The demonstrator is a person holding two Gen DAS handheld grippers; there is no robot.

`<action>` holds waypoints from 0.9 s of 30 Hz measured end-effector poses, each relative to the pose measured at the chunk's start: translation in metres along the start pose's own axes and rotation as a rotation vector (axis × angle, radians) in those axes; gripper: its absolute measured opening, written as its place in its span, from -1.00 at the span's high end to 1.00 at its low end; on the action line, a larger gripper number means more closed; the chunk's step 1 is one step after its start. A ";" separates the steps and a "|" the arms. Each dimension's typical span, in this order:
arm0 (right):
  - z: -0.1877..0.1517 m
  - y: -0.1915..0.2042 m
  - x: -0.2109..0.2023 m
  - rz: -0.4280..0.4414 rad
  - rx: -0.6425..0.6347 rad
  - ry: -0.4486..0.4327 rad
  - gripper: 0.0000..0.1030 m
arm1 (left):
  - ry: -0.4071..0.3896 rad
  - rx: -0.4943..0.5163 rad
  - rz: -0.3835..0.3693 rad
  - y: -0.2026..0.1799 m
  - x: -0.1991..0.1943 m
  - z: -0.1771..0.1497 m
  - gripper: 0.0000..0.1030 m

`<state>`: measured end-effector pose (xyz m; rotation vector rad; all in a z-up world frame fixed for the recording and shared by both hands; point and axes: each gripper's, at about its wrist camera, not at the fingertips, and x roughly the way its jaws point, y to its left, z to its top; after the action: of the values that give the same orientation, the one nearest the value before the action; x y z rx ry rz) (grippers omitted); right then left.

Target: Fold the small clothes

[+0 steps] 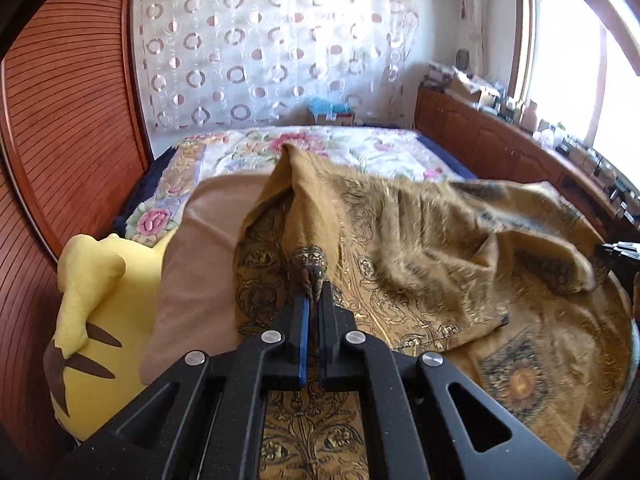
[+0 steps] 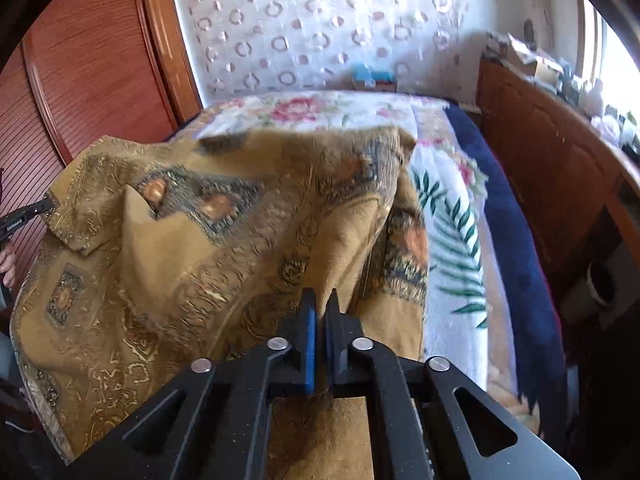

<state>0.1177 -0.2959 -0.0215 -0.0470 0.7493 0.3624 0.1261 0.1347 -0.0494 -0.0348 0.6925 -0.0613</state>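
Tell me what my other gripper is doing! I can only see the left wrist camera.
Observer: The right gripper is shut, pinching a fold of the golden cloth.
Operator: Is anything next to the cloth over there?
Observer: Yes, green palm leaves printed on the bedspread, just right of the cloth.
Operator: Can you see my left gripper from that side?
Observer: Yes, the left gripper pokes in at the picture's left edge, holding a corner of the cloth.
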 end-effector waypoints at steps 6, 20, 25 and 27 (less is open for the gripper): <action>-0.005 -0.003 -0.048 0.022 0.017 -0.105 0.97 | -0.040 -0.054 -0.022 0.009 -0.035 -0.008 0.93; -0.053 -0.015 -0.131 0.070 0.065 -0.159 0.97 | 0.027 -0.140 -0.072 0.021 -0.106 -0.061 0.93; -0.078 -0.007 -0.109 0.034 0.026 -0.050 0.97 | 0.134 -0.105 -0.039 0.016 -0.087 -0.092 0.70; -0.083 -0.007 -0.098 0.001 0.023 -0.015 0.64 | 0.139 -0.094 -0.021 0.015 -0.084 -0.097 0.44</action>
<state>-0.0007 -0.3463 -0.0170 -0.0218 0.7388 0.3549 -0.0001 0.1546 -0.0717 -0.1289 0.8338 -0.0521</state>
